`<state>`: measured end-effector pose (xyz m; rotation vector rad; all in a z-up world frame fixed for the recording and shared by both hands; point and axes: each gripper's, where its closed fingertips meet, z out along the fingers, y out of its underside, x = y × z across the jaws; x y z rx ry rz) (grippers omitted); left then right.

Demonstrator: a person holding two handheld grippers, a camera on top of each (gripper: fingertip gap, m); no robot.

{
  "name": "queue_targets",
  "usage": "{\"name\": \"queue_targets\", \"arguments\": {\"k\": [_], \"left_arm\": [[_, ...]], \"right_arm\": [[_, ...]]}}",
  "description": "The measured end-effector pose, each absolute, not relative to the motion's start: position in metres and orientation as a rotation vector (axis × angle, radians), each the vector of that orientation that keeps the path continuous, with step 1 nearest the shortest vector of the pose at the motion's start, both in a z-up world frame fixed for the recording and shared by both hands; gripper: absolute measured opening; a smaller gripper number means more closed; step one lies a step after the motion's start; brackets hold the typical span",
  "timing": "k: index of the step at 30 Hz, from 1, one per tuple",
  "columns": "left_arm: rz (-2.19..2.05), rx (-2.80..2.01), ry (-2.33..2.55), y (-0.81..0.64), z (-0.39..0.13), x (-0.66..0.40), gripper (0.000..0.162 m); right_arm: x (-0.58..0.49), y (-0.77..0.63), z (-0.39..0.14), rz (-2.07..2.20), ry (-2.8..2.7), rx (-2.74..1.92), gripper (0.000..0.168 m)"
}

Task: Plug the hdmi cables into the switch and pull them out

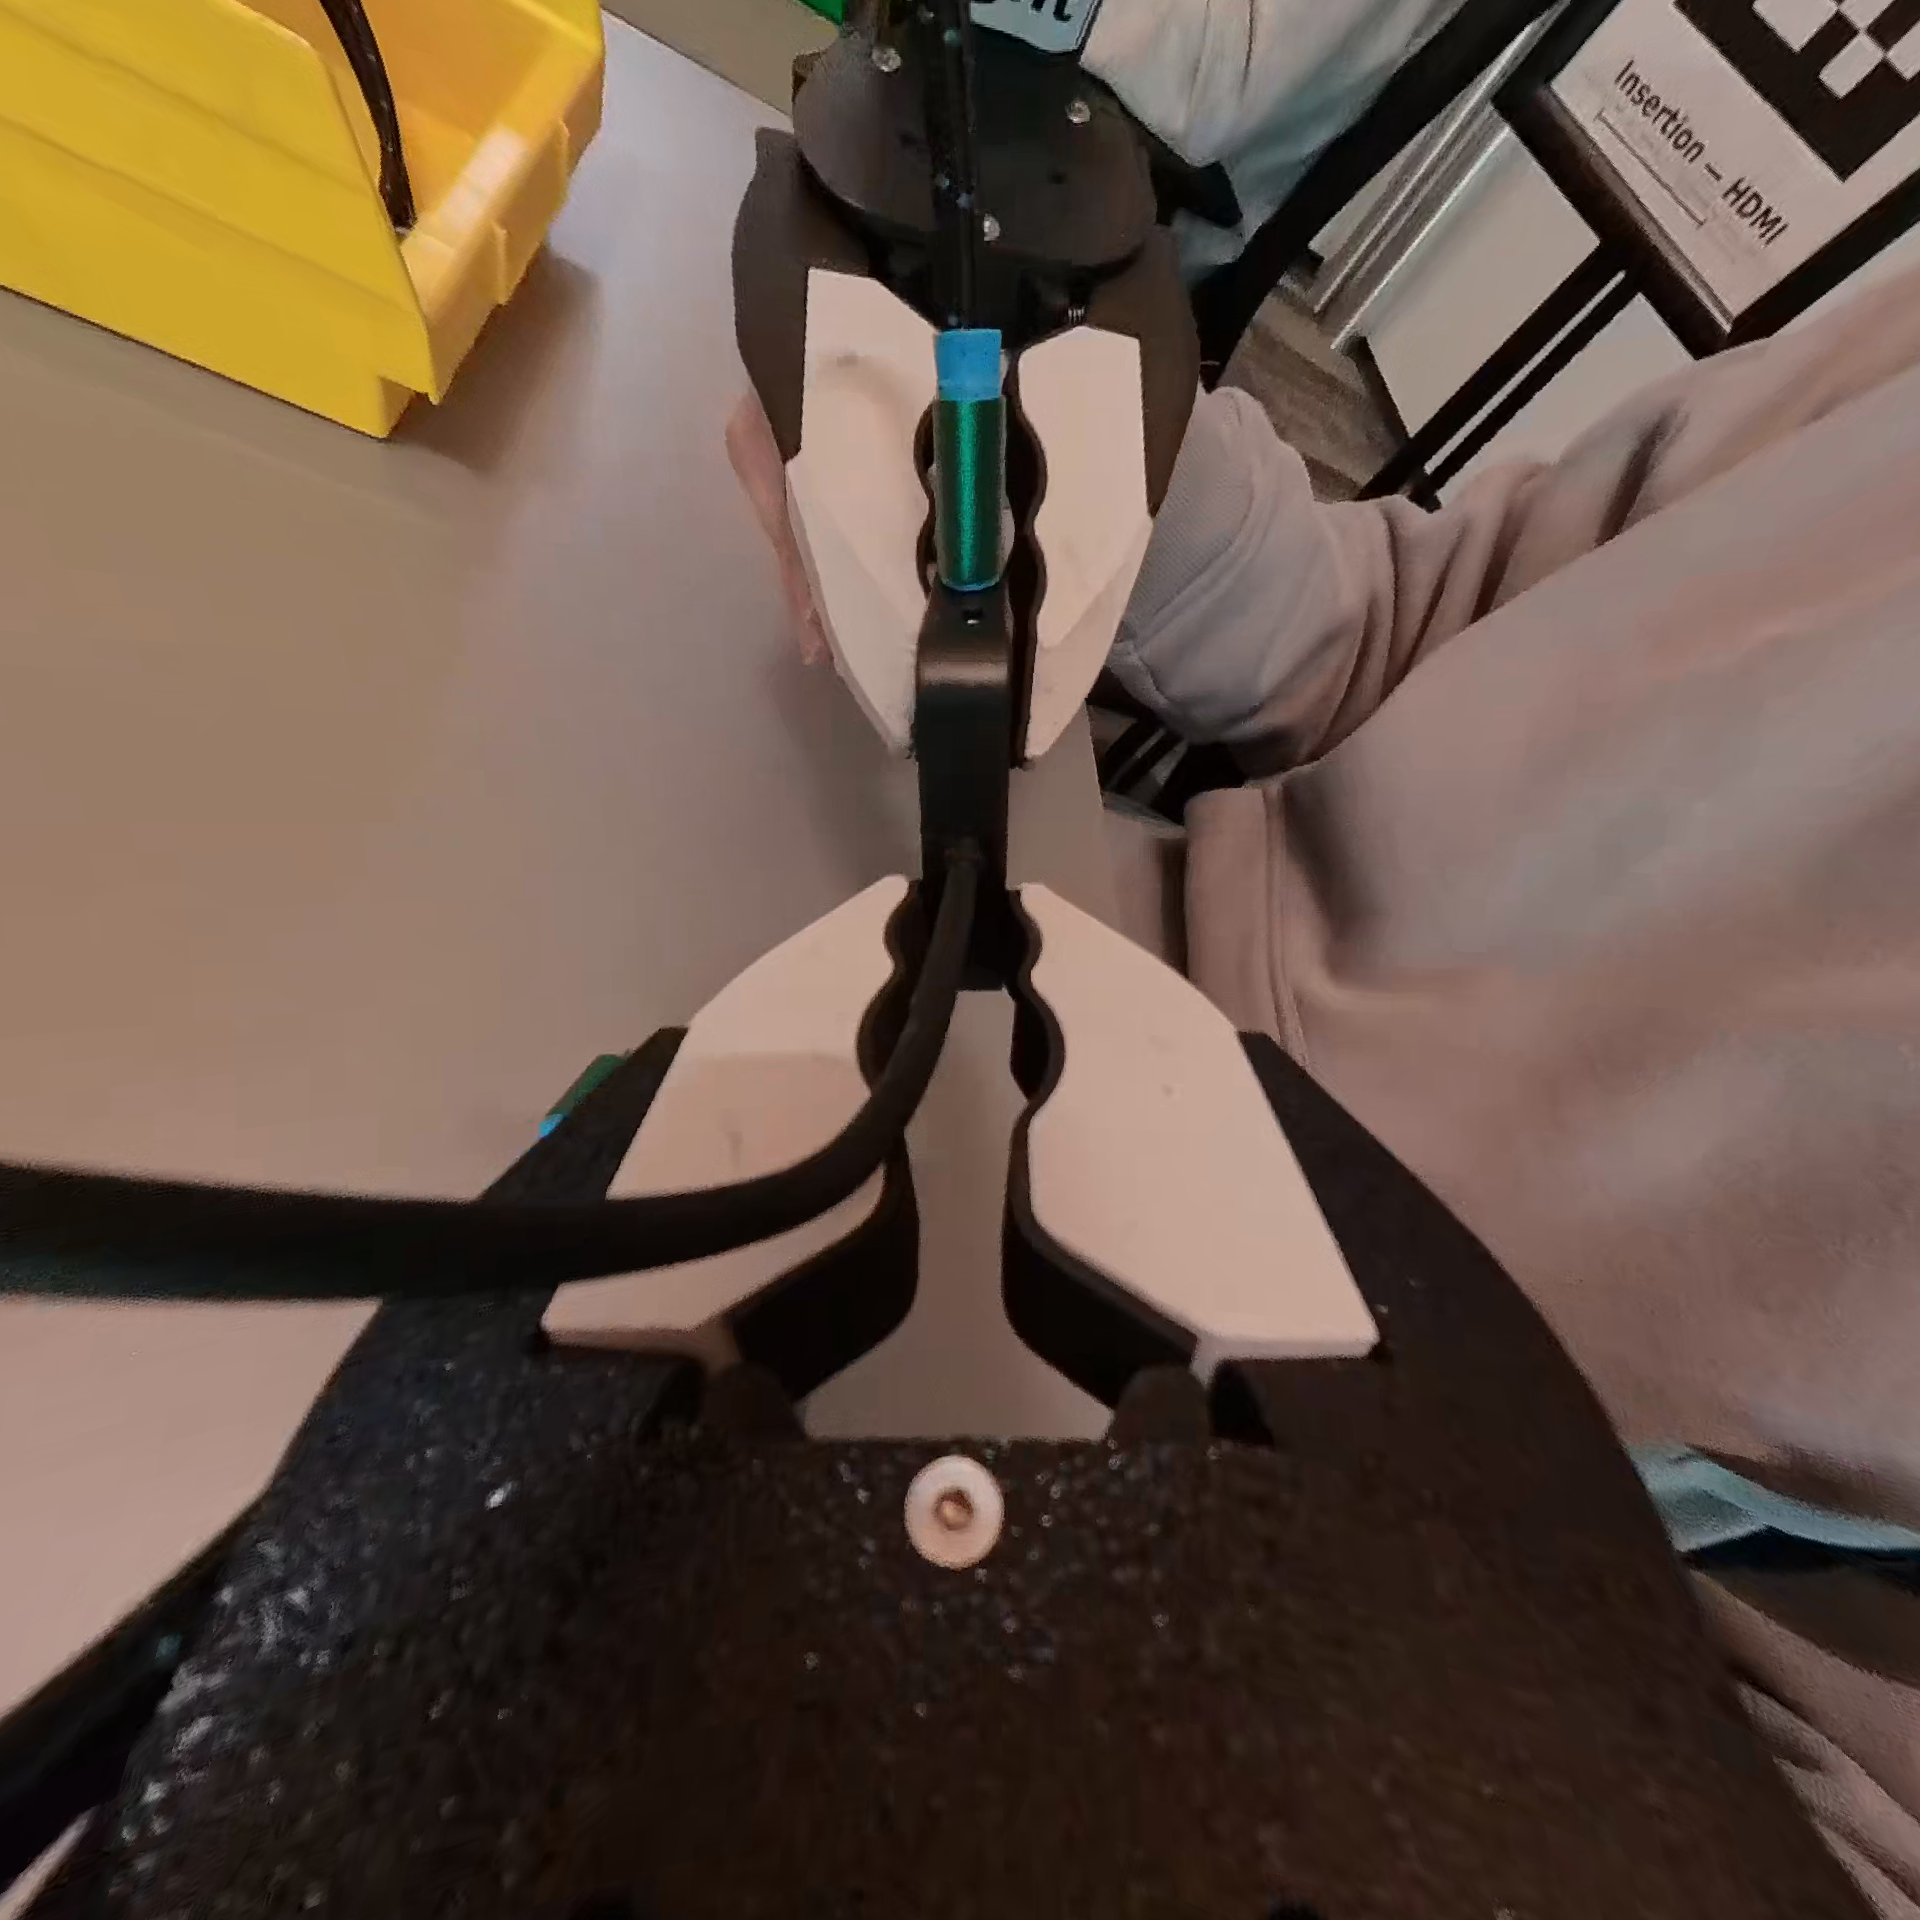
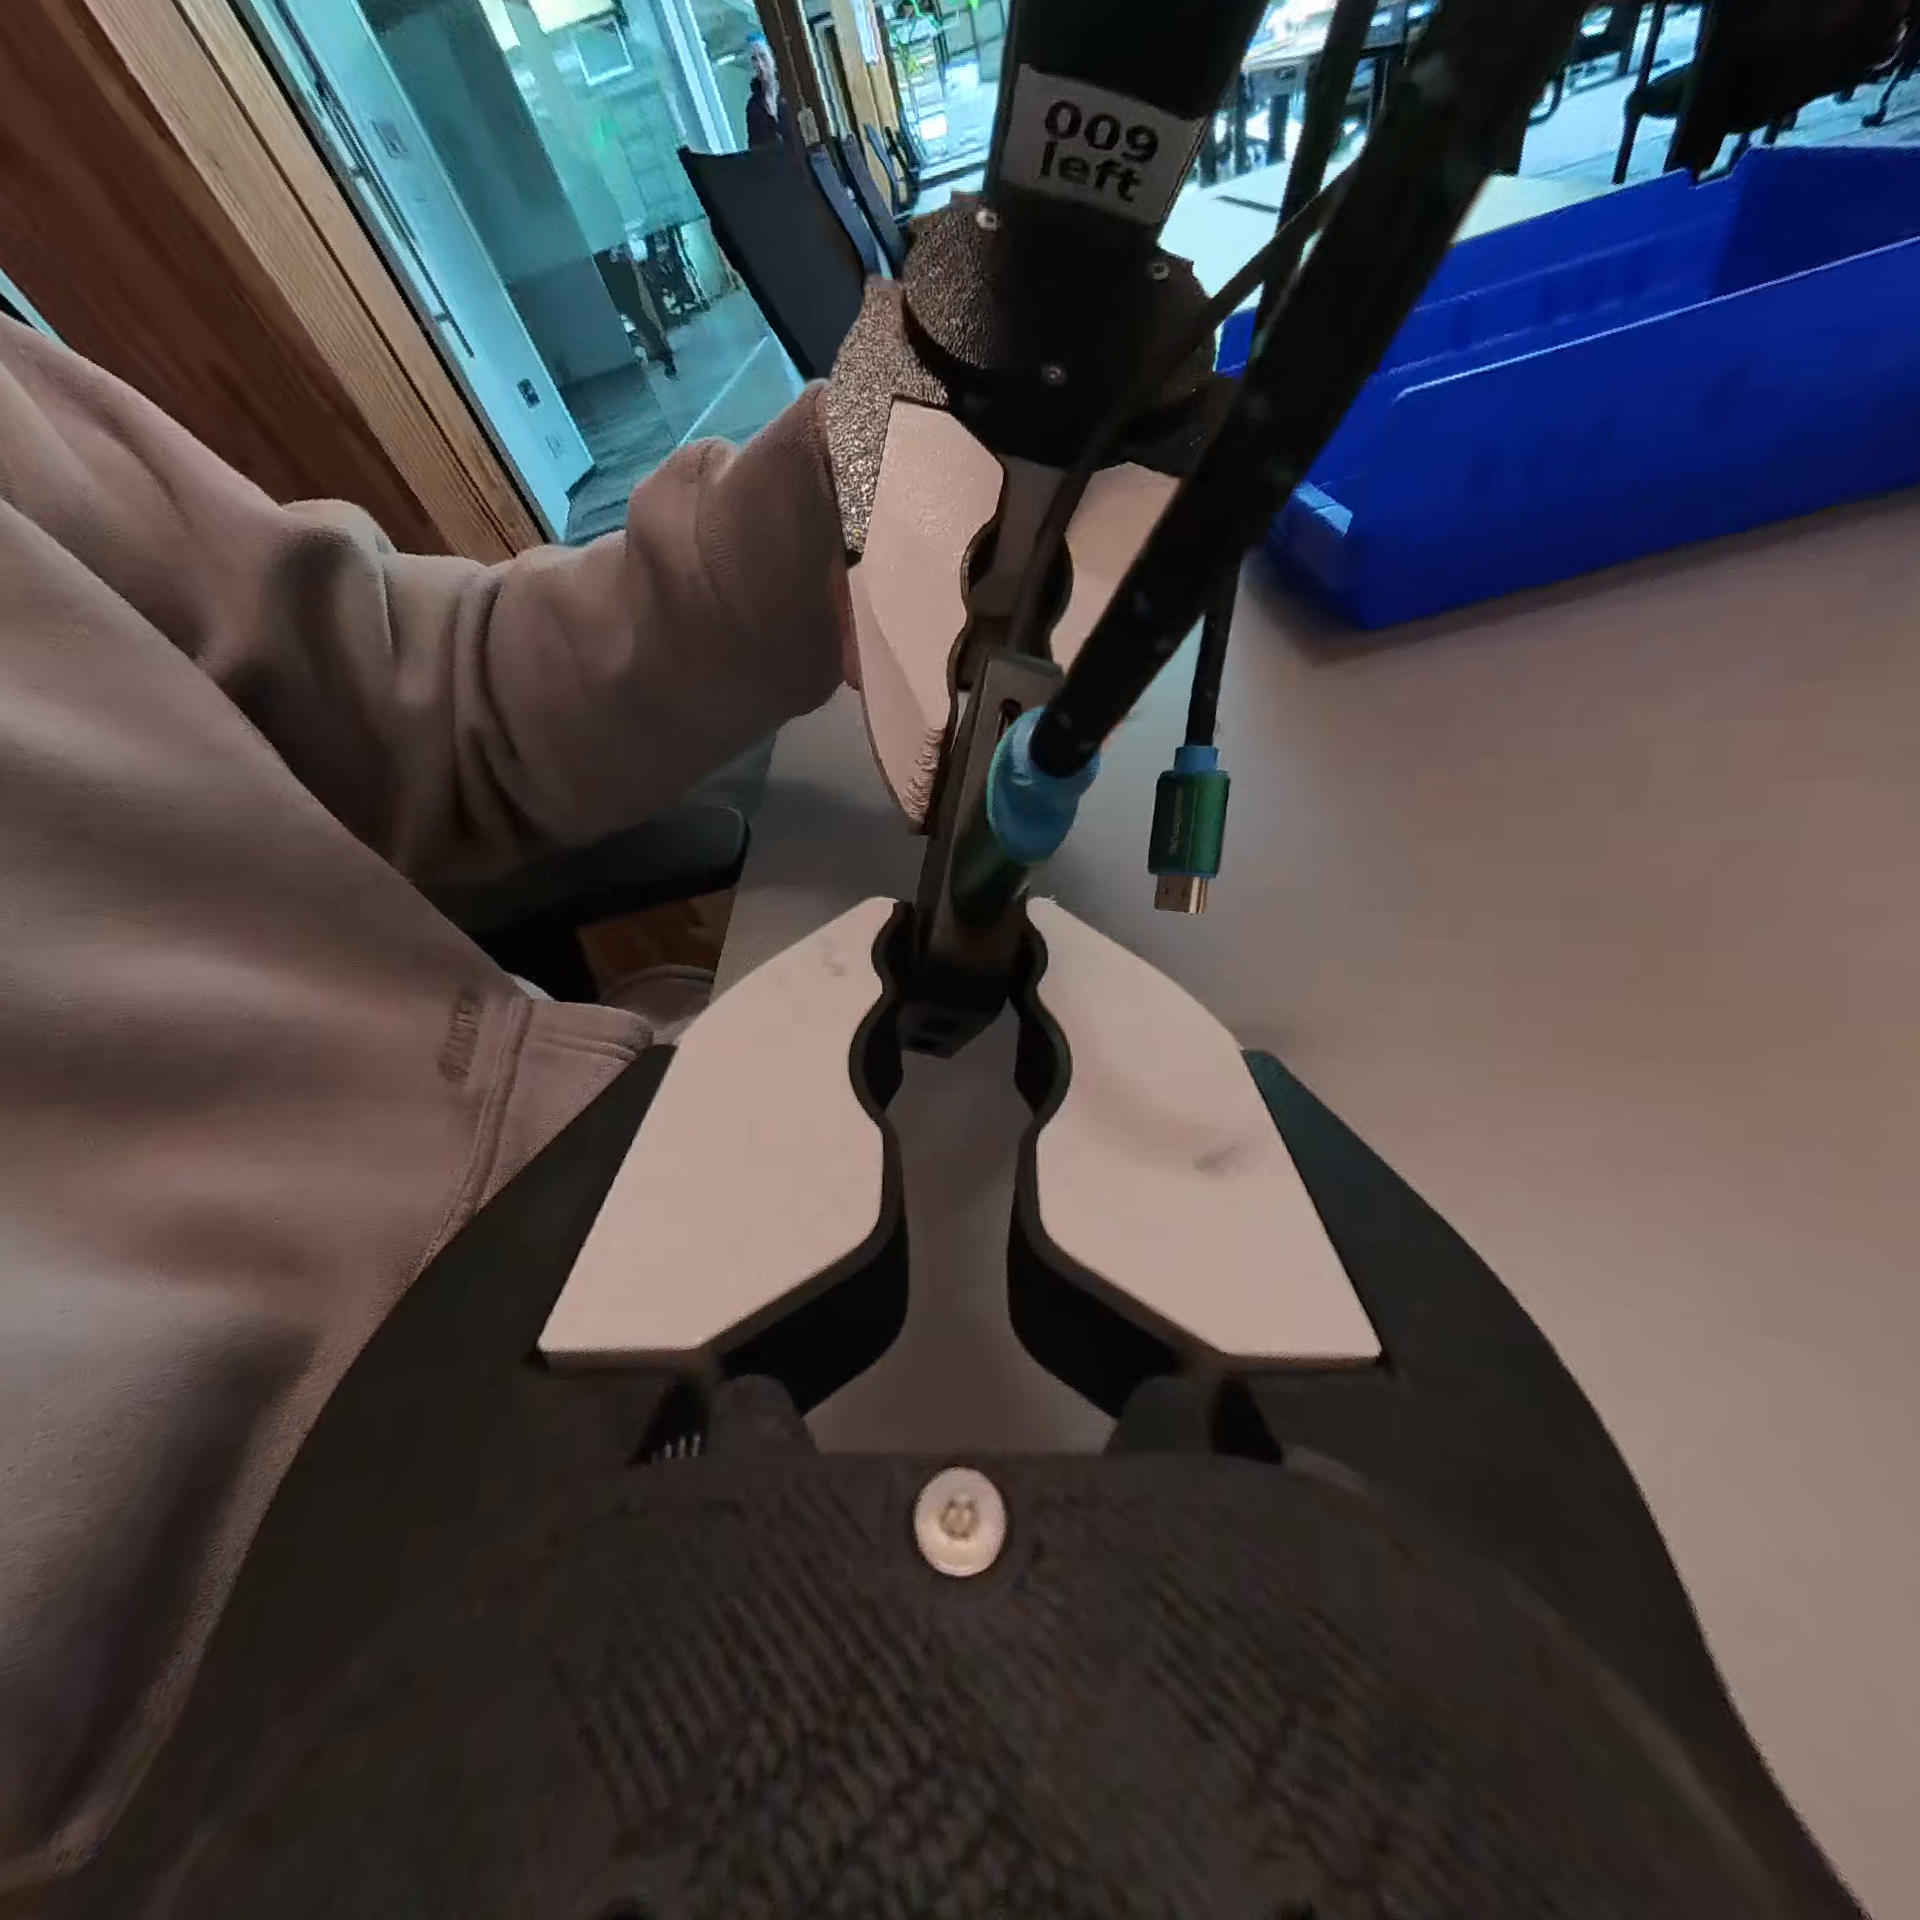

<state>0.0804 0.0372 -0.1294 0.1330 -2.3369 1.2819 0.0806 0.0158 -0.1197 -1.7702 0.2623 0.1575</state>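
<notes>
In the left wrist view my left gripper (image 1: 961, 904) is shut on the lower end of the thin black HDMI switch (image 1: 961, 717), whose own black cable (image 1: 623, 1221) trails off to the left. My right gripper (image 1: 966, 748) faces it from above, shut on a green HDMI plug (image 1: 968, 488) with a blue collar that sits in the switch's top end. In the right wrist view my right gripper (image 2: 961, 920) closes on that green plug (image 2: 987, 878) and the switch (image 2: 977, 748), while the left gripper (image 2: 971, 727) holds the switch's far end. A second green plug (image 2: 1188, 821) hangs free to the right.
A yellow bin (image 1: 260, 208) with a black cable in it stands at the table's far left. A blue bin (image 2: 1610, 416) stands at the right. A sign on a black stand (image 1: 1714, 156) is beyond the table. The person's beige sleeves (image 1: 1558, 831) are close beside both grippers.
</notes>
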Motion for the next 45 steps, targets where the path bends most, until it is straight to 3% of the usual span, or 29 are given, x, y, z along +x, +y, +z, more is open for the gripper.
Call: {"name": "queue_targets", "arguments": {"k": [5,10,14,19,24,33,40,43,45], "left_arm": [[1.350,0.055,-2.507,0.040,-0.130,0.095,0.014],[1.827,0.268,-2.665,0.030,-0.104,0.132,0.056],[2.148,0.363,-2.724,0.034,-0.090,0.139,0.066],[2.259,0.234,-2.886,0.038,-0.092,0.135,0.077],[2.309,0.143,-2.980,0.034,-0.093,0.132,0.082],[2.406,0.089,-3.110,0.043,-0.094,0.134,0.077],[2.380,0.234,-2.887,0.064,-0.107,0.134,0.076],[2.328,0.159,-2.857,0.062,-0.114,0.126,0.076],[2.265,0.047,-2.909,0.053,-0.119,0.118,0.076]], "right_arm": [[0.093,0.019,-0.120,0.171,0.337,-1.708,0.014],[0.123,0.020,-0.093,0.333,0.560,-1.277,0.014],[0.138,0.009,-0.076,0.456,0.674,-0.953,0.014],[0.135,0.018,-0.078,0.467,0.731,-0.989,0.014],[0.127,0.035,-0.074,0.488,0.769,-0.949,0.014],[0.112,0.052,-0.087,0.473,0.665,-1.143,0.016],[0.086,0.012,-0.112,-0.082,0.316,-1.885,0.051],[0.099,0.004,-0.072,-0.646,0.158,-1.814,0.077],[0.091,0.014,-0.070,-0.747,0.029,-1.834,0.079]]}}
